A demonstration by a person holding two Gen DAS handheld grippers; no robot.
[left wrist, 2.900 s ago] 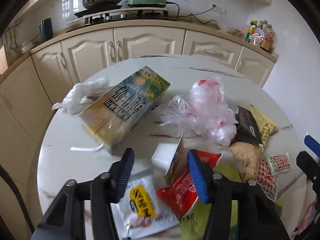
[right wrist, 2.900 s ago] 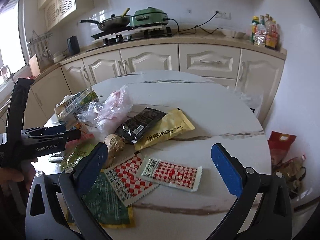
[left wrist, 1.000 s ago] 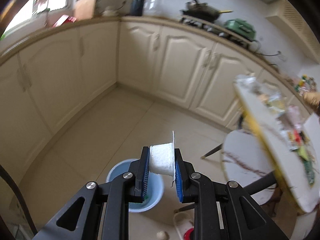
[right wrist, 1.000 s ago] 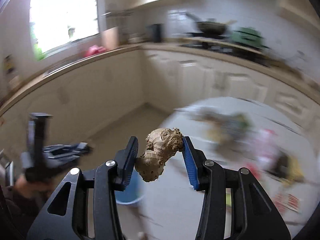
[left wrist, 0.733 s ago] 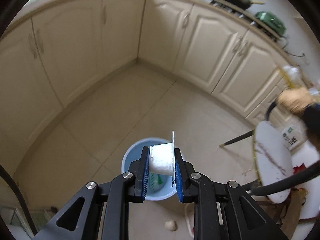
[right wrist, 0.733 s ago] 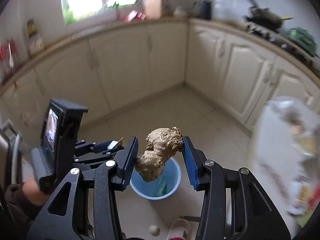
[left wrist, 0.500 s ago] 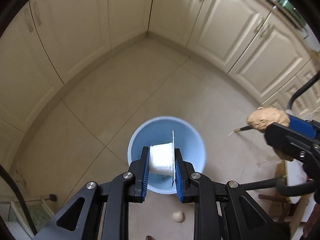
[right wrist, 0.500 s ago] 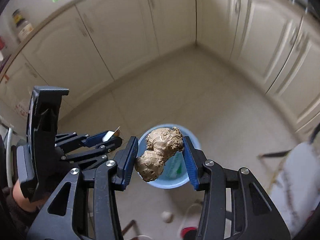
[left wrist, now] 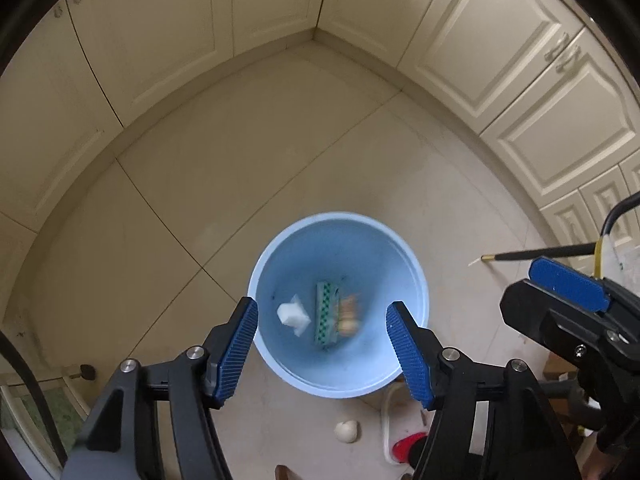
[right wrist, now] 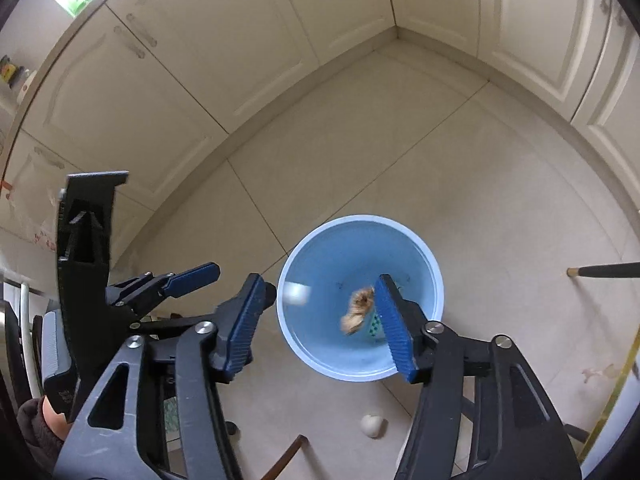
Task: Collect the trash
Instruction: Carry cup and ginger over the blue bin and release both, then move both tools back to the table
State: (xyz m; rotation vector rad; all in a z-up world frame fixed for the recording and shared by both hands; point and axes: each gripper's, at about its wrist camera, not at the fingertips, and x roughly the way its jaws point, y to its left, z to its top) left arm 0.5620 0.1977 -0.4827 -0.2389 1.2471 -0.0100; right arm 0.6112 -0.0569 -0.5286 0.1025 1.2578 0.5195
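Both claws hung over the round light-blue plastic bin (left wrist: 416,276) on the beige tiled floor (left wrist: 240,168), pointing steeply down into it. My left gripper (left wrist: 322,346) had its blue ribbed jaws opening, spread apart with nothing between them; the small white plastic cup (left wrist: 293,314) showed below, inside the bin, toward its left wall. Beside it lay a green-and-white checked wrapper (left wrist: 326,316), roughly at the middle of the bin's bottom.

My right gripper (right wrist: 320,322) was opening as well, its pads no longer pressing on anything. The knobbly tan ginger root (right wrist: 357,309) appeared blurred inside the bin's rim, just beside the right pad (right wrist: 394,326); whether it touched that pad I could not tell. In the left wrist view the root (left wrist: 349,314) showed as a blurred tan patch just right of the wrapper.

A small pale round object (left wrist: 347,431) sat on the floor near the bin's near edge. Cream panelled cabinet doors (left wrist: 500,40) lined the corner beyond.
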